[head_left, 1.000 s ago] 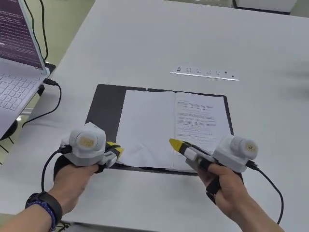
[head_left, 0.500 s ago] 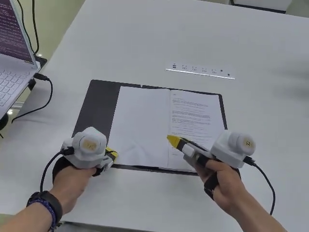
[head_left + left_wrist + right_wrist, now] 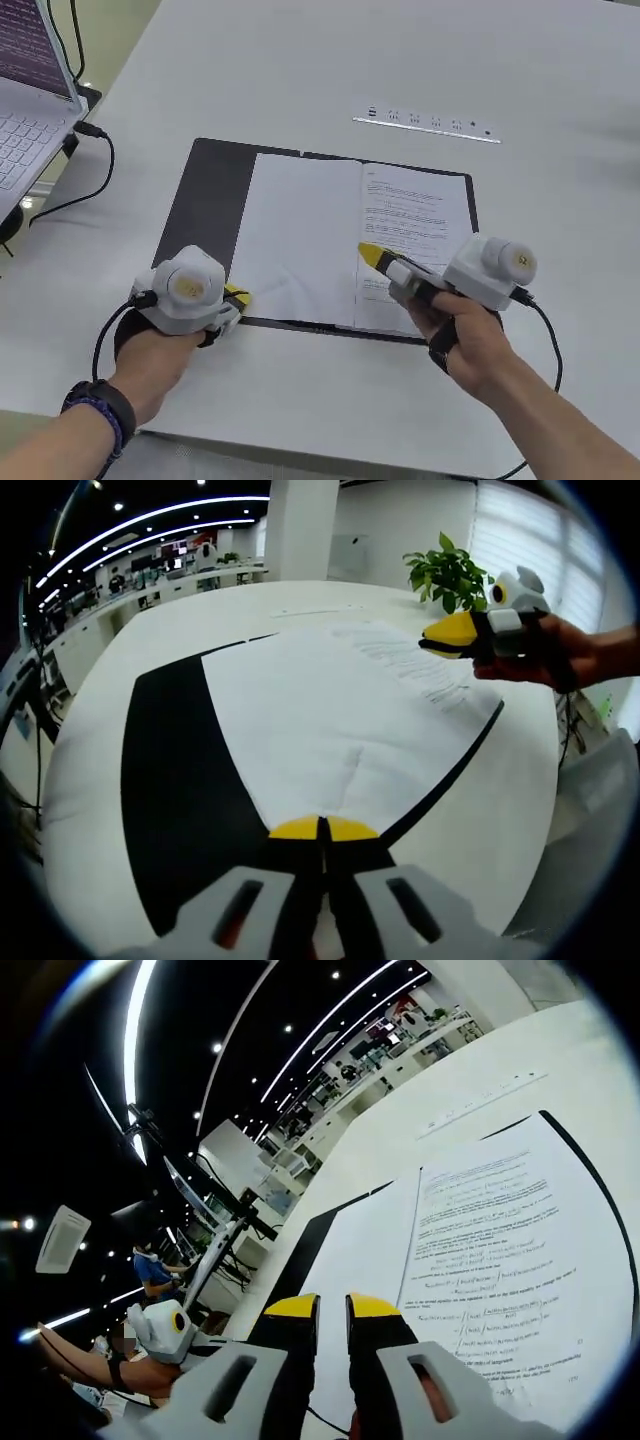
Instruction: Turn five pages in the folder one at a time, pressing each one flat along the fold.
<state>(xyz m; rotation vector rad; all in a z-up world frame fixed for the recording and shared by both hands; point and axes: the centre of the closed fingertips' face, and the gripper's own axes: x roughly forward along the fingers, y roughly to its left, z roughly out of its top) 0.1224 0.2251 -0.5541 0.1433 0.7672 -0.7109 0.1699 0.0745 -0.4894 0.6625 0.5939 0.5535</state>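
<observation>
A black folder (image 3: 205,200) lies open on the white table. Its left page (image 3: 300,230) is blank and flat; the right page (image 3: 415,215) is printed. My left gripper (image 3: 235,297) is shut, with its yellow tips (image 3: 322,828) at the blank page's near left corner, over the folder's edge. My right gripper (image 3: 368,253) is shut and empty, tips (image 3: 330,1305) low over the printed page (image 3: 500,1250) just right of the fold. The left gripper view also catches the right gripper (image 3: 450,630) above the printed page (image 3: 410,660).
A laptop (image 3: 25,90) sits at the far left with a black cable (image 3: 75,195) trailing toward the folder. A flush power strip (image 3: 430,125) lies in the table beyond the folder. The table's near edge (image 3: 300,455) runs just below my hands.
The head camera has shifted. My right gripper has slid a little farther up the printed page beside the fold. The left gripper stays at the blank page's corner.
</observation>
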